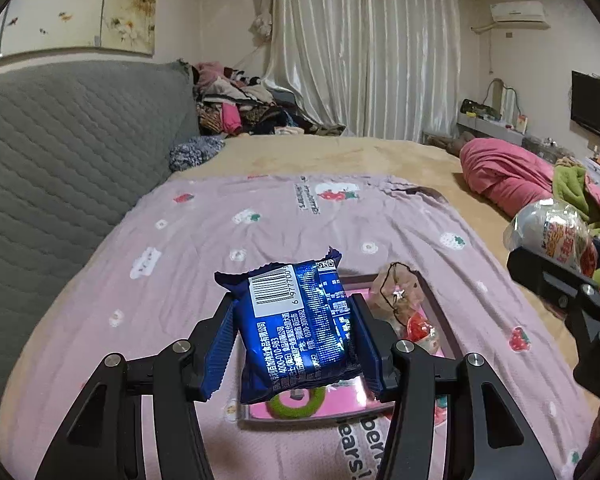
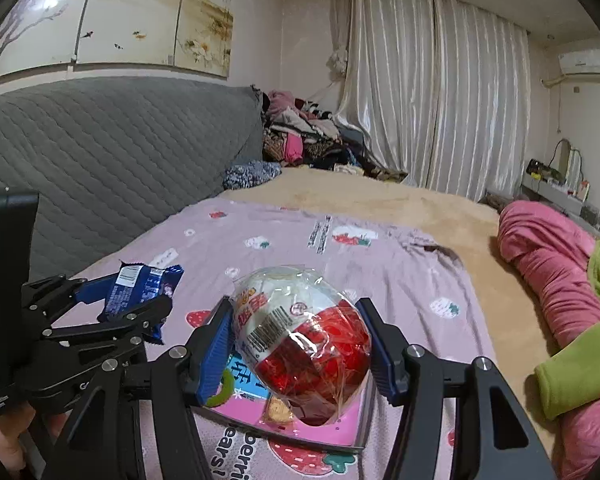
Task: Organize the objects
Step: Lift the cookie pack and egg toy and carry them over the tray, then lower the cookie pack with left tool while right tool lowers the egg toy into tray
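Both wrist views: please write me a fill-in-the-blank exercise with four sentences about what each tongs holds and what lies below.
1. The left tongs grip a ____ snack packet.
2. The right tongs hold a red and white toy ____.
3. Below both lies a pink ____ on the sheet.
4. The sheet is printed with ____.

Missing words: blue; egg; tray; strawberries

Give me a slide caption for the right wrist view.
Right gripper holds a wrapped red-and-white egg above a pink tray on the bed.
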A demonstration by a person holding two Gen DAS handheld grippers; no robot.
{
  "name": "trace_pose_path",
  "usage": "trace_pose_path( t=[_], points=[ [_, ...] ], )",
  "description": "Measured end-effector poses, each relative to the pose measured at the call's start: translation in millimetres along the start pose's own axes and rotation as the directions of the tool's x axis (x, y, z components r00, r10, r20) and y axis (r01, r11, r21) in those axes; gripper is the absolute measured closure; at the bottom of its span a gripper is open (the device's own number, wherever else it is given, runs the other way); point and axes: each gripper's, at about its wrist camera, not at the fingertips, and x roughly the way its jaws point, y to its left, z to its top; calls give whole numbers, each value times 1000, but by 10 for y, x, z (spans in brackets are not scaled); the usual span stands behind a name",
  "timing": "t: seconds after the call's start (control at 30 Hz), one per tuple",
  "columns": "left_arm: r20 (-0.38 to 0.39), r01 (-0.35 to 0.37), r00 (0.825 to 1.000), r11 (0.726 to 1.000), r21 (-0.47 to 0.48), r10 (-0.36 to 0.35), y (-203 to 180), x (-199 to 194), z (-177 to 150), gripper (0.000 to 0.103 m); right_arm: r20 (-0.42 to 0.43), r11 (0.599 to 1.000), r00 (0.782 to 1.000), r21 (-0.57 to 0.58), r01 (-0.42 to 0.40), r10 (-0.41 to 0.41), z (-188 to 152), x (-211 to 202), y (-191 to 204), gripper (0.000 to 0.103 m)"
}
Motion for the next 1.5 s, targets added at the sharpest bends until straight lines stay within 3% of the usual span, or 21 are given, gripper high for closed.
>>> trace_pose_path(
  t=[0.27, 0.4, 0.77, 1.03, 1.5],
  points=[
    [-55, 22, 998, 1000, -8, -22, -64, 595, -355, 47, -71, 1000, 997, 15, -4, 6, -412, 481, -56, 43],
    [-68, 49, 996, 998, -35, -52, -132, 778, -570, 47, -100, 999, 995, 47, -9, 14, -630, 689, -122, 43],
    [-85, 59, 995, 998, 4, -58, -315, 1262, -1037, 47, -183, 994, 983, 104, 28, -8, -1209, 1204, -341, 43],
    [-126, 74, 990, 996, 52, -67, -420, 1506, -1168, 47, -255, 996, 967, 84, 38, -16, -1432, 1512, -359, 43],
    [-153, 84, 985, 995, 47, -76, -434, 1609, -1233, 47, -269, 994, 963, 105, 41, -11, -1506, 1597, -436, 43]
  ],
)
